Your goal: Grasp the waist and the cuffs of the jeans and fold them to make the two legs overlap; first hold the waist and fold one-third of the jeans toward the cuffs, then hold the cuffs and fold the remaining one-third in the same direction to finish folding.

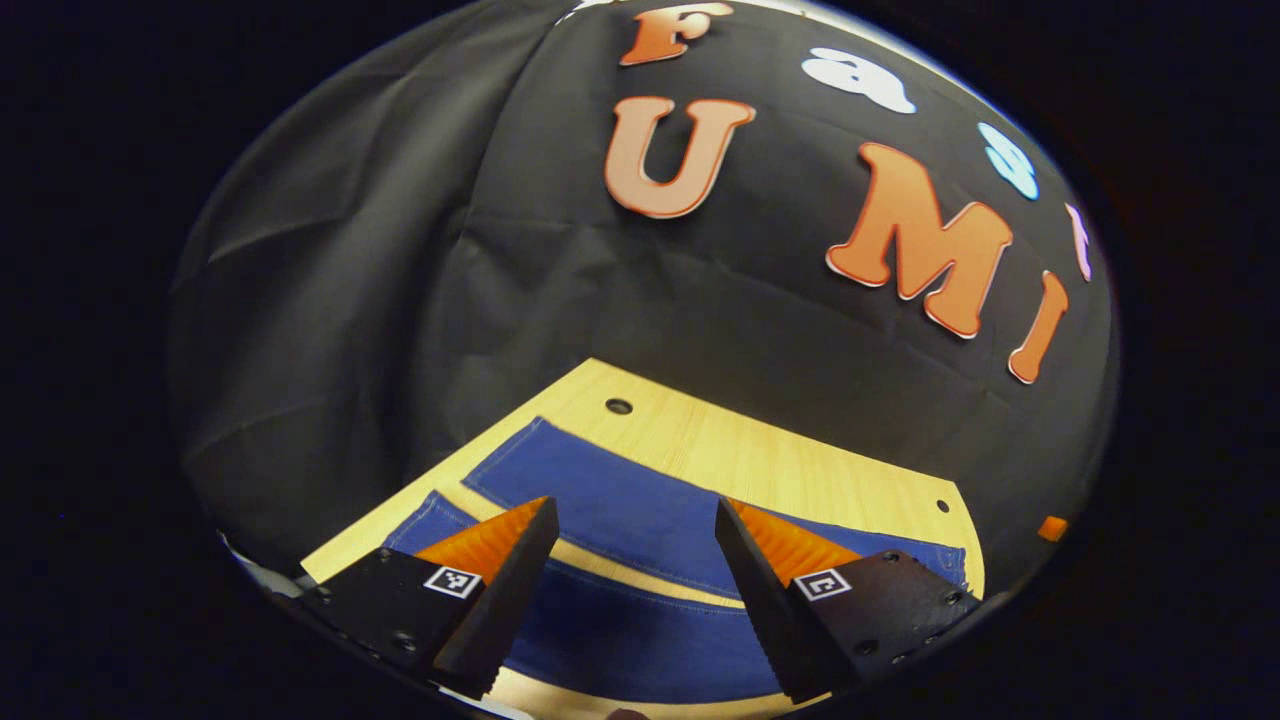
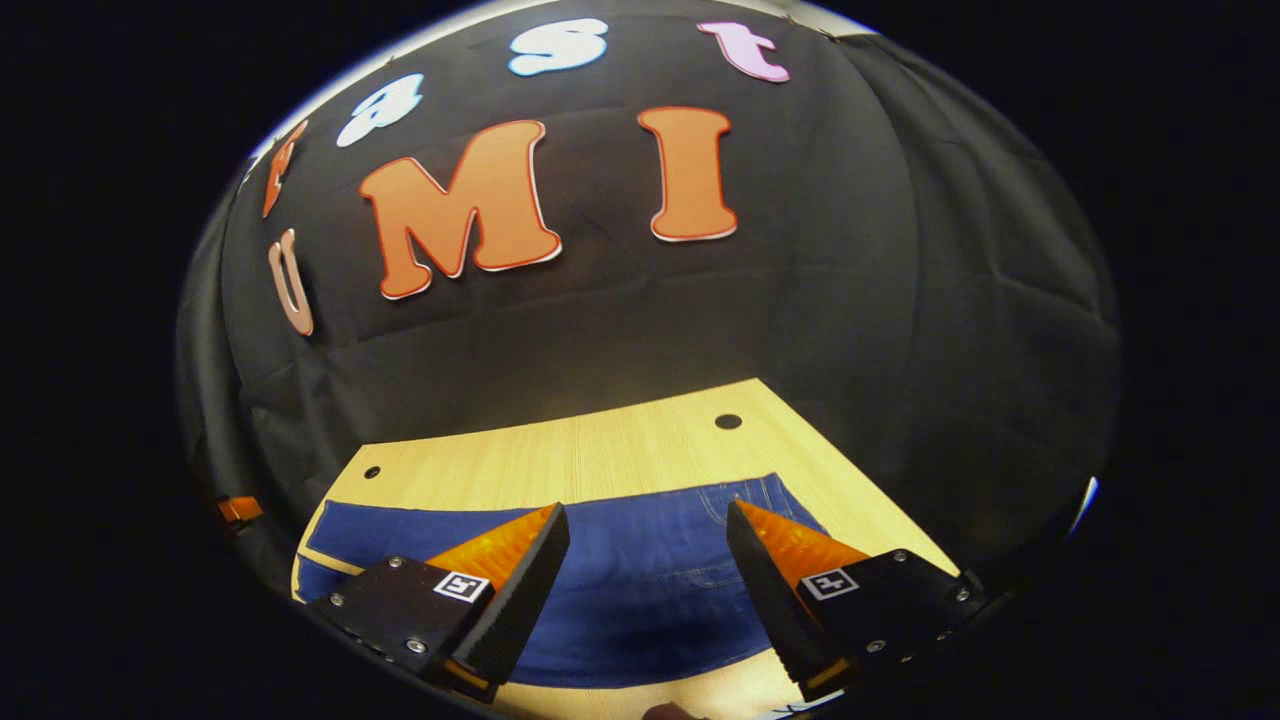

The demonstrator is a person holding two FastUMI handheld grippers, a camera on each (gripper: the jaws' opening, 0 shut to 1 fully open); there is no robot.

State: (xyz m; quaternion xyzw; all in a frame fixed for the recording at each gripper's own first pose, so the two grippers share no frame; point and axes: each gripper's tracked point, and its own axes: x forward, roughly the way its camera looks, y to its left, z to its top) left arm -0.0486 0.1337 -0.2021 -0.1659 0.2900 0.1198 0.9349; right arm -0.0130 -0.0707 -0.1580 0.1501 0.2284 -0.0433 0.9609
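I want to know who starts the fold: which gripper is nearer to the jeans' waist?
Right. The right gripper hovers open over the waist; the left gripper hovers open over the legs, near the cuffs.

You get strong fisheye bending in both views: the table (image 1: 720,440) edges curve and the wall cloth (image 2: 900,300) bulges toward the rim. Light falls from above and is brightest on the table's middle; the cloth stays dim, its creases faintly lit. The jeans (image 2: 640,580) read sharp at centre, with stitching visible. Focus softens near the lower rim. No glare.
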